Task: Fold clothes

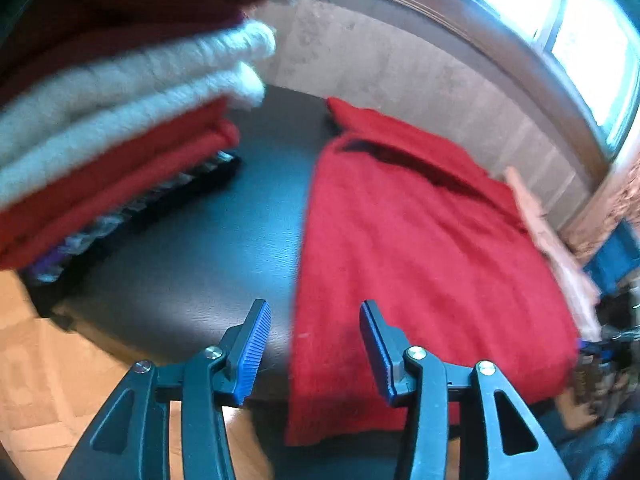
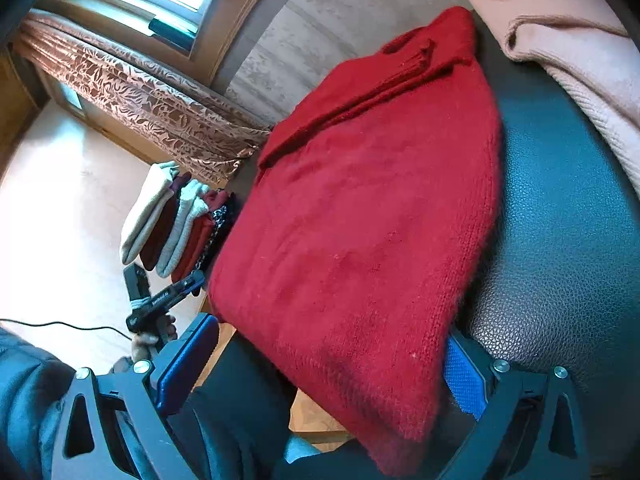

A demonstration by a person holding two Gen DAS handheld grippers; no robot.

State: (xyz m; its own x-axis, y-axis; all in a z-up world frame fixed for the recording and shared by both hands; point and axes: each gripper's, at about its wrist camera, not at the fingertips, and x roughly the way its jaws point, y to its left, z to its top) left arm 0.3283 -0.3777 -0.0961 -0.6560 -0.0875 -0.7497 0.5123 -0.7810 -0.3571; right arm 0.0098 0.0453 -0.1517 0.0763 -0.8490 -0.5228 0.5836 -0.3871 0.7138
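A folded red knit sweater [image 1: 420, 248] lies on the dark leather table [image 1: 208, 248]; it also fills the right wrist view [image 2: 360, 220]. My left gripper [image 1: 316, 352] is open and empty, over the table's near edge just left of the sweater's near end. My right gripper [image 2: 332, 372] is open wide, its fingers either side of the sweater's near corner, which hangs over the table edge [image 2: 560, 220]. The left gripper also shows in the right wrist view [image 2: 160, 300], beyond the sweater.
A stack of folded clothes [image 1: 120, 120], red, white and dark red, stands at the table's left; it also shows in the right wrist view [image 2: 180, 228]. A beige garment [image 2: 568, 40] lies beyond the sweater. A wall, window and patterned curtain [image 2: 140, 96] lie beyond the table.
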